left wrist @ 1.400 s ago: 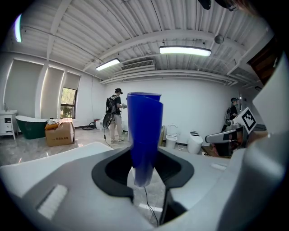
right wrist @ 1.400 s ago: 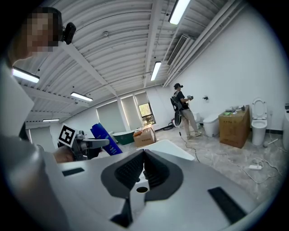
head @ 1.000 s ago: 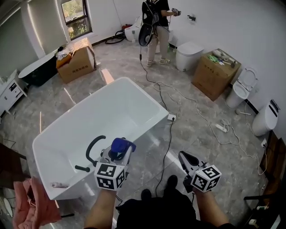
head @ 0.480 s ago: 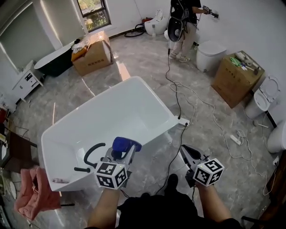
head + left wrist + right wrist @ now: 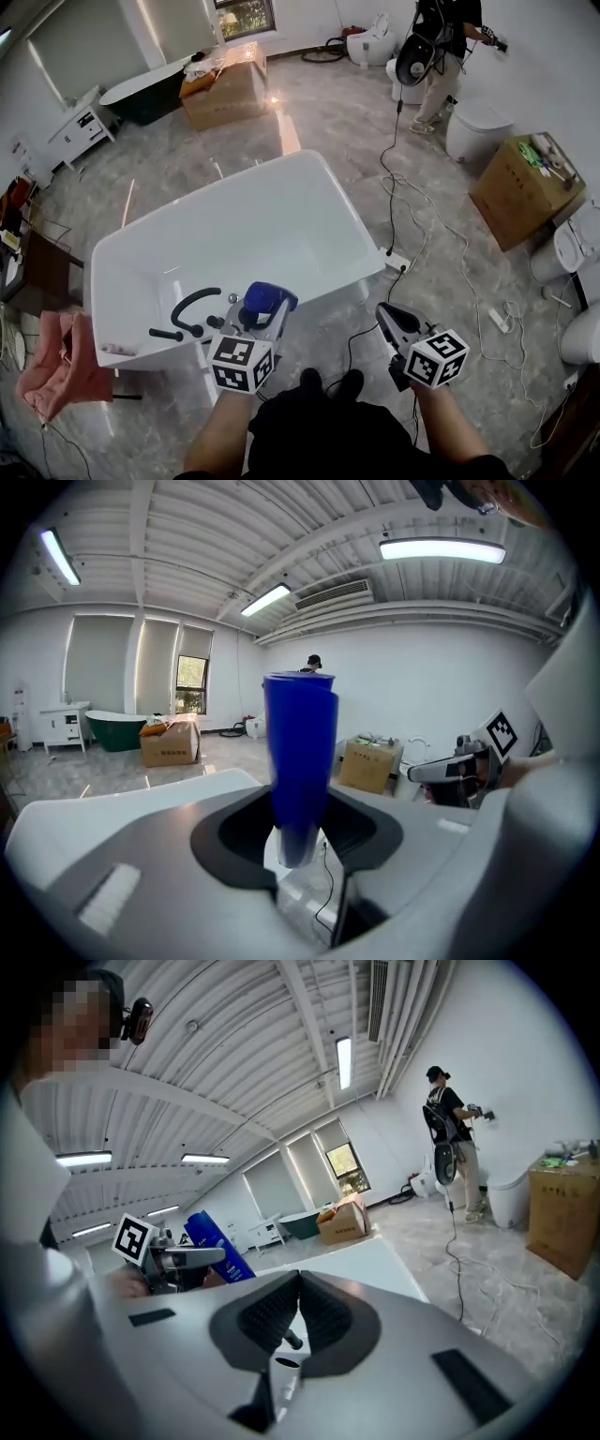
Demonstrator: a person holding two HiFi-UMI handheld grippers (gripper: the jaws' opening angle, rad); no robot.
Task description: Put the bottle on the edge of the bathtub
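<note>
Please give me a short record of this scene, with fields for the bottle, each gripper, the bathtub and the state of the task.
bottle: blue bottle, between the left gripper's jaws
left gripper: left gripper shut on the blue bottle, by the bathtub's near side
right gripper: right gripper jaws together, nothing held
bathtub: white bathtub, black hose inside
task state: bottle not yet set on the edge

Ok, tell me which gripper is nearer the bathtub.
Left. The left gripper, shut on the bottle, is right at the near rim of the bathtub. The right gripper, shut and empty, is over the floor off the tub's near corner.
</note>
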